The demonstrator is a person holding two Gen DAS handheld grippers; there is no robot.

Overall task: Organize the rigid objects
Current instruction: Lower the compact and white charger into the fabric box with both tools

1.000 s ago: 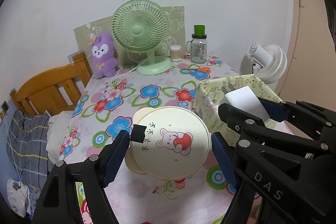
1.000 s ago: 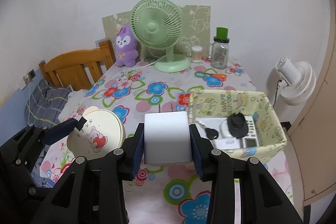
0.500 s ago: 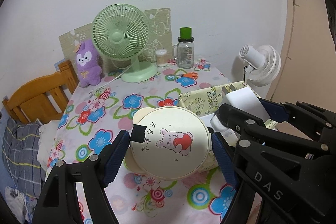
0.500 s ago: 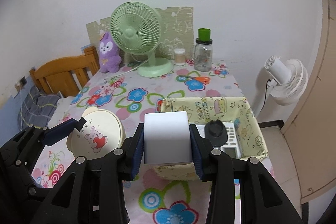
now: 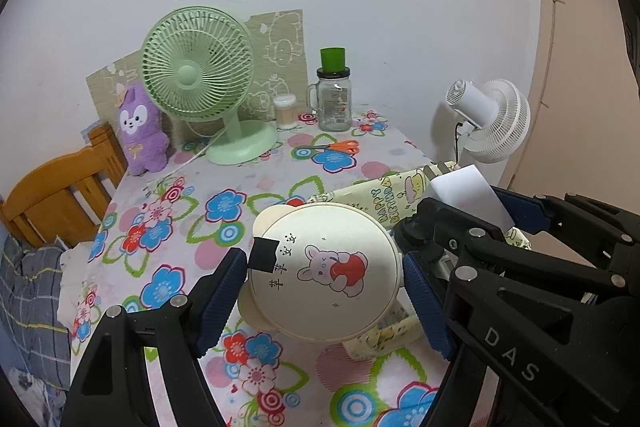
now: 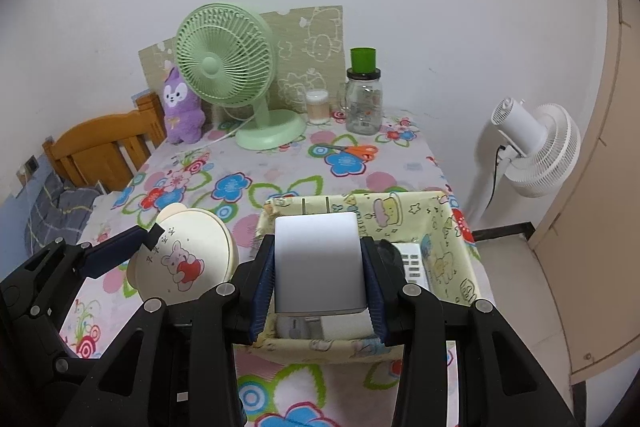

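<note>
Here the floral table (image 6: 280, 183) carries a yellow fabric basket (image 6: 452, 239). Above its edge, the left claw (image 5: 324, 279) grips a round cream mirror (image 5: 326, 271); over the basket, the right claw (image 6: 318, 267) clamps a white charger block (image 6: 318, 259).

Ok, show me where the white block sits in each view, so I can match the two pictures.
Left wrist view: the white block is at the right edge of the middle, gripped by the right tongs, over the yellow basket.
Right wrist view: the block is low in the centre, between the tongs' blue pads, over the same basket.
Shared landmark: the green fan at the back of the table.
</note>
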